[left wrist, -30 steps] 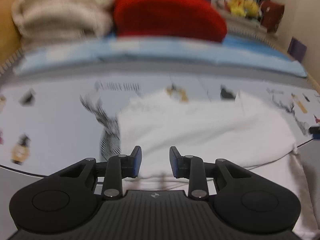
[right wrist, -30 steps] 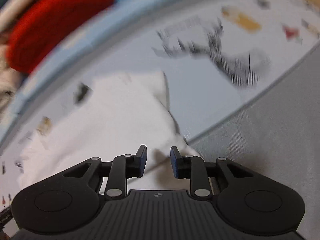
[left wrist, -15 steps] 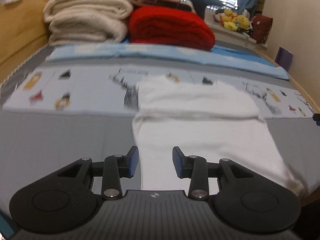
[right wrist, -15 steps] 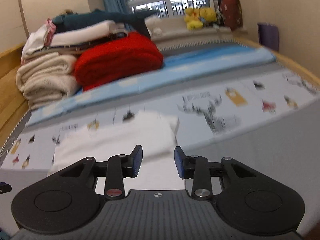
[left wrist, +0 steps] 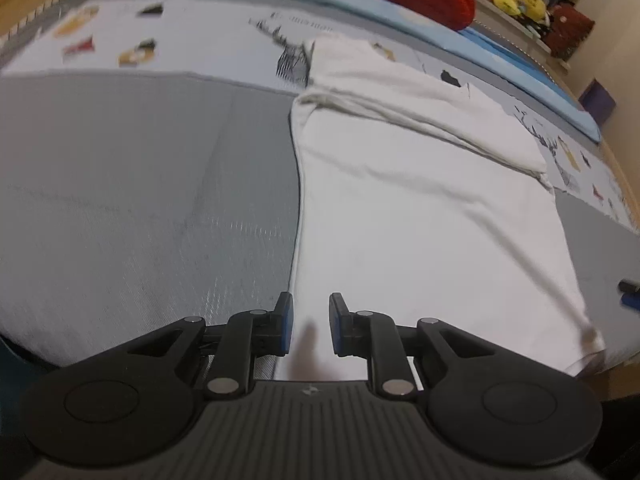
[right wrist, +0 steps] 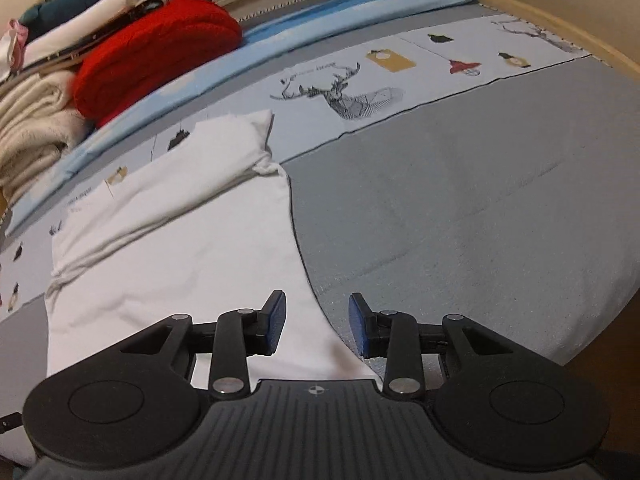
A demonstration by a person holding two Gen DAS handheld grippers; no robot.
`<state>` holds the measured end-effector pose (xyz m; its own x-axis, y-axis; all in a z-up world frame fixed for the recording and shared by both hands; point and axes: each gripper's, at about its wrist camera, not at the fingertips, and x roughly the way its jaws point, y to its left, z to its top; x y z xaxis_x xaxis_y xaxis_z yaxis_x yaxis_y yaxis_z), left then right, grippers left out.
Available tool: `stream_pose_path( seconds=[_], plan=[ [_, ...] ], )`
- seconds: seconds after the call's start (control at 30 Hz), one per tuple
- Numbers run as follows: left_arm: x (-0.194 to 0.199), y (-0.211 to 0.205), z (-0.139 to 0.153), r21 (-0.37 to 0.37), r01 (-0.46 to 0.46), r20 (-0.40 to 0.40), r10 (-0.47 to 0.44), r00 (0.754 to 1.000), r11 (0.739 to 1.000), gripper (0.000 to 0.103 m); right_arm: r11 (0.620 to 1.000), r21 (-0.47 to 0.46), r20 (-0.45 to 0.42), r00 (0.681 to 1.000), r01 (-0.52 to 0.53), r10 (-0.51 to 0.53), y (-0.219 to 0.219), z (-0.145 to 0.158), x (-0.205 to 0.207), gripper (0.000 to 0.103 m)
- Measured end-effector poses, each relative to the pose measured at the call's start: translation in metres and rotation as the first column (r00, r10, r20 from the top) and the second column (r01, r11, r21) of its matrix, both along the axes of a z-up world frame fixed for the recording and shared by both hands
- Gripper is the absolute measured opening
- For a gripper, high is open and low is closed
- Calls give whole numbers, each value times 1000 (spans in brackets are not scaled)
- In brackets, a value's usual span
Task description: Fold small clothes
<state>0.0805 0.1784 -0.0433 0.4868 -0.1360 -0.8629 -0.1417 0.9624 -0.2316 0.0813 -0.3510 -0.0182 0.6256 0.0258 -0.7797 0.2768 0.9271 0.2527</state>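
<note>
White garment lies half-folded on grey bed mat

White garment [left wrist: 420, 216], soft, light and limp, lies flat, far end doubled over. Left gripper [left wrist: 310, 326], jaws just narrowing, hovers empty above its near left corner; right gripper [right wrist: 316, 326] hangs part-open, empty, over the right edge. Near corners look the best holds. Beyond, a red knit [right wrist: 156, 52].

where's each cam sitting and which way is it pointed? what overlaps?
Left wrist: on the left gripper, angled down at the near left edge of the white garment on the grey sheet; only its own fingers show, open.
Right wrist: on the right gripper, angled down at the garment's near right edge; own fingers only, open.
Shared: garment, sheet, red blanket.
</note>
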Motion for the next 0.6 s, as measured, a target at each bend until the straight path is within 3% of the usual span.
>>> stream_pose_path(
  seconds=[0.23,0.37,0.6],
  plan=[
    [13,14,-21,-57,-43,-101,37,994,997,26,999,4,-74,996,52,-52,-14,-16,-4,36],
    [12,16,-21,-72,-61,-103,53,993,996,27,997,38,-113,992,61,-57,-20,-31,-11,36],
    [10,3,-38,-2,-5,-185,4,983,1000,26,998,68,-192,981,-8,21,-15,-46,-11,38]
  ],
)
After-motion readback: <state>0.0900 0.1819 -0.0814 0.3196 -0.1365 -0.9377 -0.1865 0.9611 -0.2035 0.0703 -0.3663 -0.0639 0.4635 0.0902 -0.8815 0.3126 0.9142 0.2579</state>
